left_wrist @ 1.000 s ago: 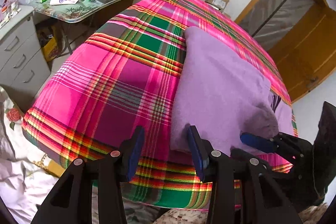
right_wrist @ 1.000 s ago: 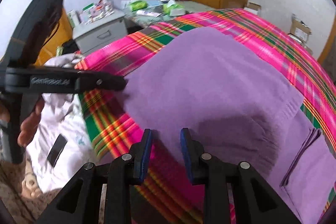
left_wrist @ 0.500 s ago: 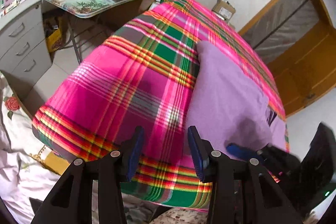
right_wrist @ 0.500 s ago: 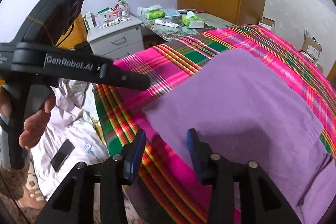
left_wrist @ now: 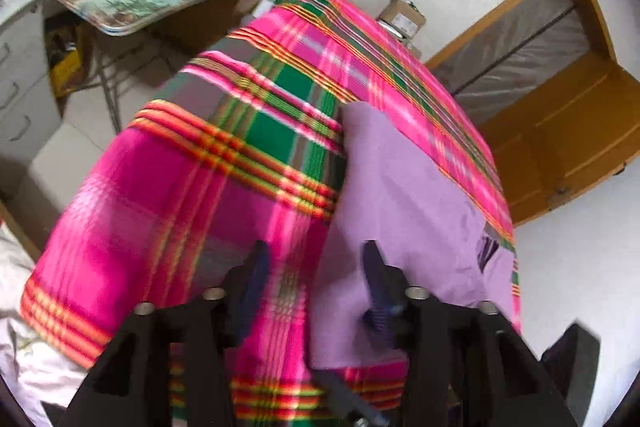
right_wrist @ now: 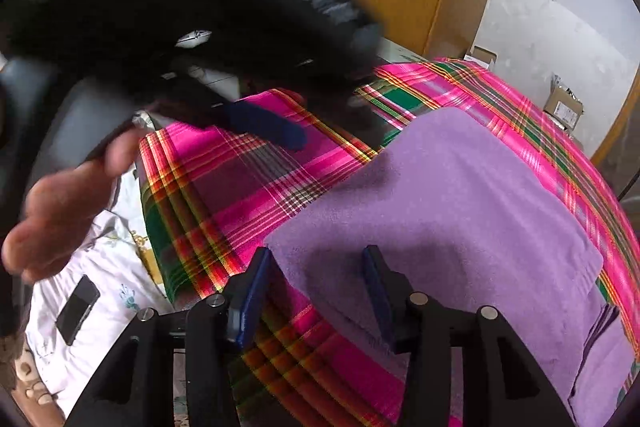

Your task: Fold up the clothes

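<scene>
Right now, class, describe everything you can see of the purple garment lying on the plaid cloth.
The purple garment is plain lilac, soft and slightly fuzzy like fleece or towelling. It lies folded flat, roughly rectangular, on the pink, green and orange plaid cloth, towards its right side in the left wrist view. More purple layers with darker edges show at its far right. Its near corner sits between the right gripper fingers, which are open; no pad clearly presses it.

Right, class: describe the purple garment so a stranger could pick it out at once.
Find the bed with the pink plaid cover. On it, near its front edge, lies the purple garment, folded flat. It is the only plain, unpatterned cloth on the stripes.
</scene>
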The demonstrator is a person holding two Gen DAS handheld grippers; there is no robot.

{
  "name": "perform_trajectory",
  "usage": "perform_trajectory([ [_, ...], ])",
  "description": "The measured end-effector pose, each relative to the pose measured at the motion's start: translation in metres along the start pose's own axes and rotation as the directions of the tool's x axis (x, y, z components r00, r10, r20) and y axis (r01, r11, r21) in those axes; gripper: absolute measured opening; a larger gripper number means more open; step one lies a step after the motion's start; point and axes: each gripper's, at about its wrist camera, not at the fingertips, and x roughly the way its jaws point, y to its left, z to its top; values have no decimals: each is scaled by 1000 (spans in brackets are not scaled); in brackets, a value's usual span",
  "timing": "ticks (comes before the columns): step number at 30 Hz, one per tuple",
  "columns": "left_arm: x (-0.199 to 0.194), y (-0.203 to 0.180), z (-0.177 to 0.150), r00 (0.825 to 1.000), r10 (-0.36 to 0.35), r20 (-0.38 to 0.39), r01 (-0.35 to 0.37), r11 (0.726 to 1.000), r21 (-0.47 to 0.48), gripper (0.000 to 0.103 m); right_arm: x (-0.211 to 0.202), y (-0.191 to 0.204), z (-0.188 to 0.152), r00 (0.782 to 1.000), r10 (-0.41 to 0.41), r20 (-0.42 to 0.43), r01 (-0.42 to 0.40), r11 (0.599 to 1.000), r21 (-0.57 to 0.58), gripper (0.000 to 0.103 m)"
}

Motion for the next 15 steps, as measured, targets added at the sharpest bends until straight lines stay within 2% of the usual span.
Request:
perform_trajectory([
  [6, 27, -4, 24, 997, -49, -58, 49, 999, 2, 56, 0, 0, -1, 999, -33, 13, 33, 999, -2, 33],
  [15, 69, -14, 63, 985, -102, -137, 100, 995, -20, 55, 1, -7, 0, 1000, -10, 24, 9, 1000, 9, 25],
])
